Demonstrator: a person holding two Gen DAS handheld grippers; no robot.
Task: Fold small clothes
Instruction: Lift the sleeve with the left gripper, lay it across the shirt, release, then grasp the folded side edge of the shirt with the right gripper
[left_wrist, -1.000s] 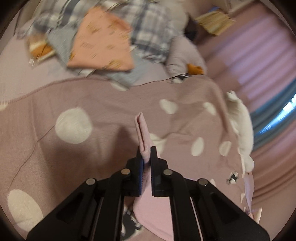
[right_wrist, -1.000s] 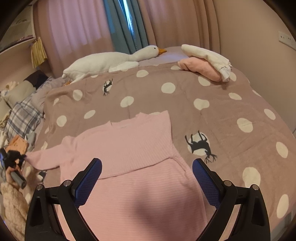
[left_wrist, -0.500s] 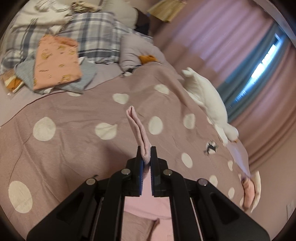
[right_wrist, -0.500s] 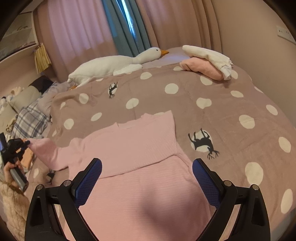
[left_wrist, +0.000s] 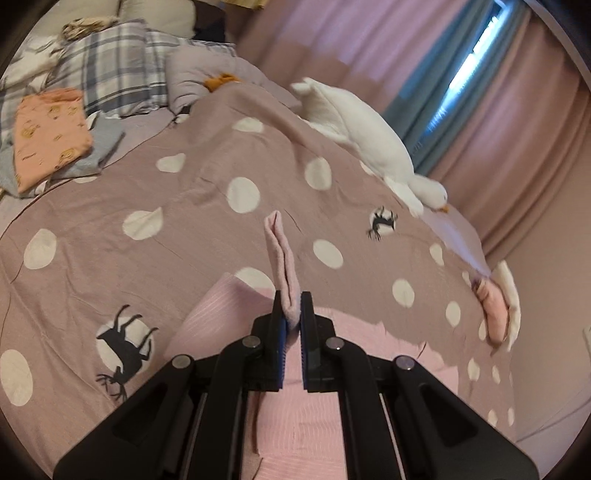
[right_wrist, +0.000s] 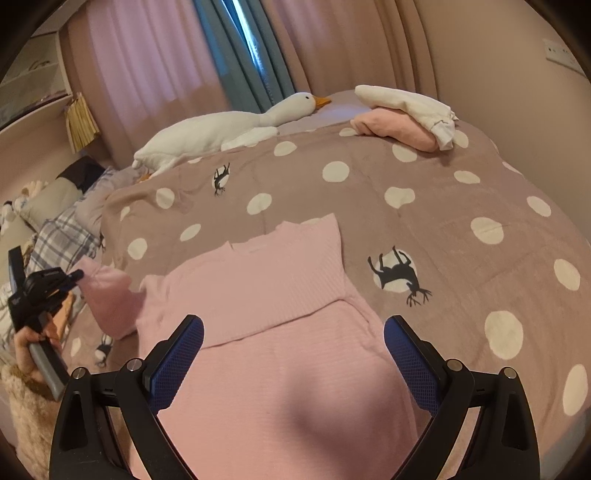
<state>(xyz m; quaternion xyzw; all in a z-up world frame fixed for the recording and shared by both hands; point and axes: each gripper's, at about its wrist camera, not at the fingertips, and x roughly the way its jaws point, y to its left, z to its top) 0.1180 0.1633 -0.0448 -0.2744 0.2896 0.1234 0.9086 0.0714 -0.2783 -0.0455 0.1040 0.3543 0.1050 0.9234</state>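
A pink ribbed sweater (right_wrist: 266, 295) lies spread on the polka-dot blanket (right_wrist: 443, 206), its right sleeve folded across the chest. My left gripper (left_wrist: 291, 306) is shut on the cuff of the sweater's left sleeve (left_wrist: 282, 258), which sticks up past the pads. In the right wrist view that left gripper (right_wrist: 74, 276) holds the sleeve (right_wrist: 107, 295) lifted above the blanket at the left, a hand on its handle. My right gripper (right_wrist: 293, 354) hovers open over the sweater's lower body, nothing between its blue pads.
A white plush goose (right_wrist: 221, 129) lies along the far side by the curtains. Folded pink and cream clothes (right_wrist: 406, 118) sit at the far right corner. An orange folded garment (left_wrist: 48, 133) and plaid bedding (left_wrist: 110, 70) lie at the left.
My left gripper has carried the sleeve cuff up and in toward the sweater's body, rolling as it went. The right gripper has stayed over the lower body, still open.
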